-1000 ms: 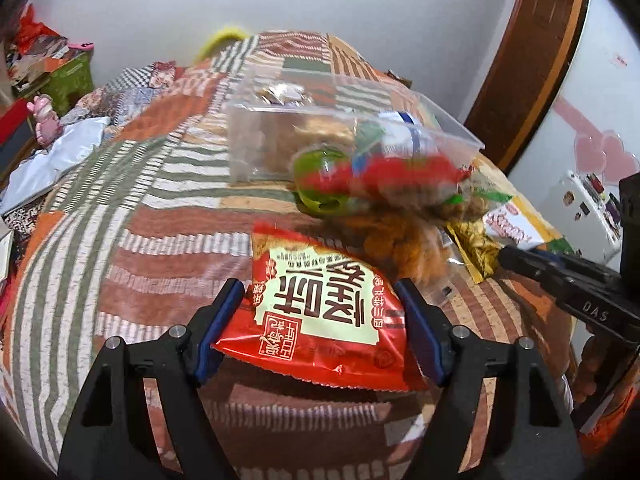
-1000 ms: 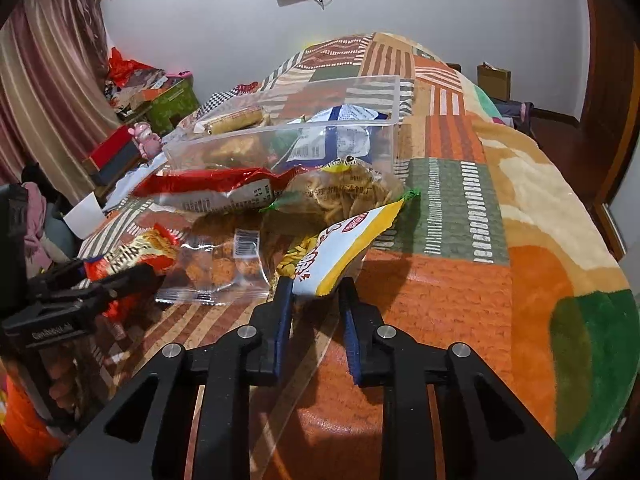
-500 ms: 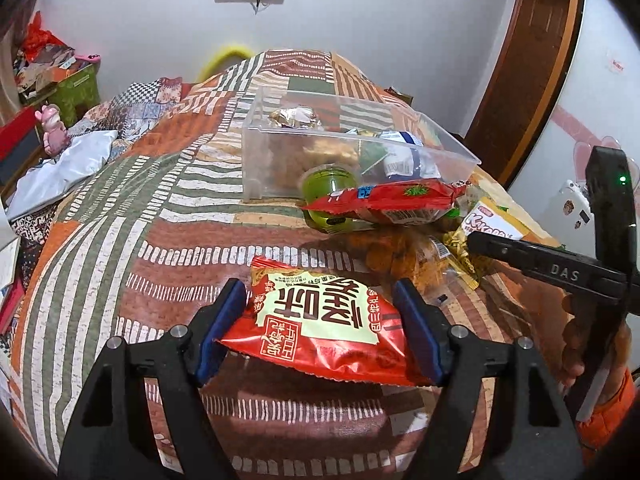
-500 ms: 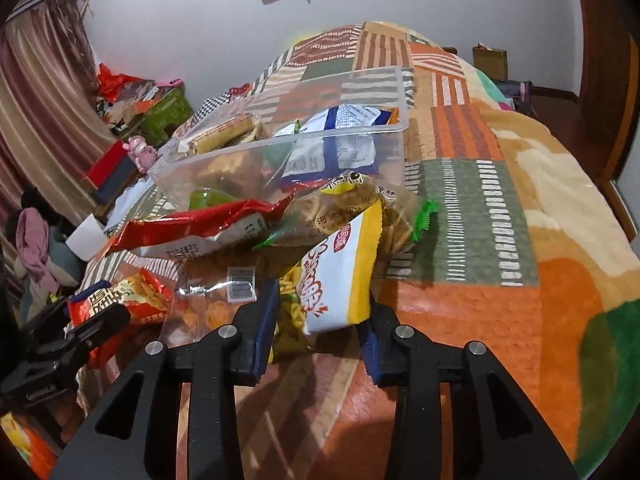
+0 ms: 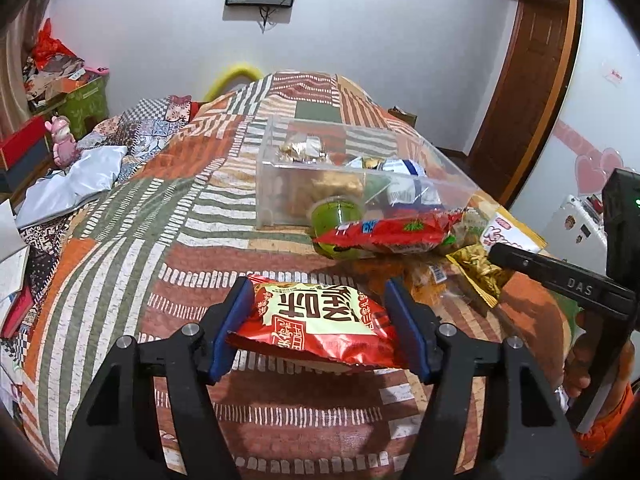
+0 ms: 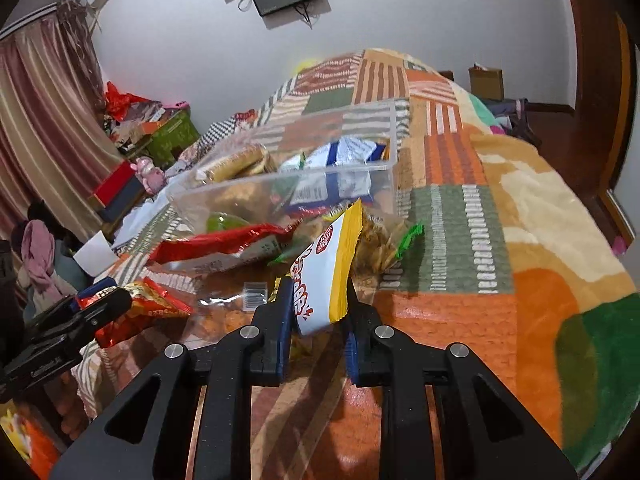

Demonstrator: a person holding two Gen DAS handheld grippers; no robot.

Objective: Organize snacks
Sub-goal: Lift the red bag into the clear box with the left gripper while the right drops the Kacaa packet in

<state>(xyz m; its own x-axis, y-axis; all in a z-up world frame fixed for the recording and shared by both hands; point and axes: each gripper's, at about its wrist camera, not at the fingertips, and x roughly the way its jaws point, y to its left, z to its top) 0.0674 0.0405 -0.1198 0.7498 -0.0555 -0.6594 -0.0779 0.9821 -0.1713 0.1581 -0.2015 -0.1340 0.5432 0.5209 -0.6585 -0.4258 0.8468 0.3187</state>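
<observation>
Red packet (image 5: 320, 326) sits between closing left gripper (image 5: 320, 330) jaws; right gripper (image 6: 318, 316) pinches yellow packet (image 6: 332, 272).

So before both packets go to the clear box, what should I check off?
1. Left gripper jaws closing on the red foil snack packet, packet between them: ok.
2. Red packet lifted off the patchwork blanket: ok.
3. Right gripper shut on the yellow-and-white snack packet: ok.
4. Clear plastic box open on top: ok.
5. Free room inside the box: cannot tell.
6. Long red packet lies in front of the box: not ok.
</observation>
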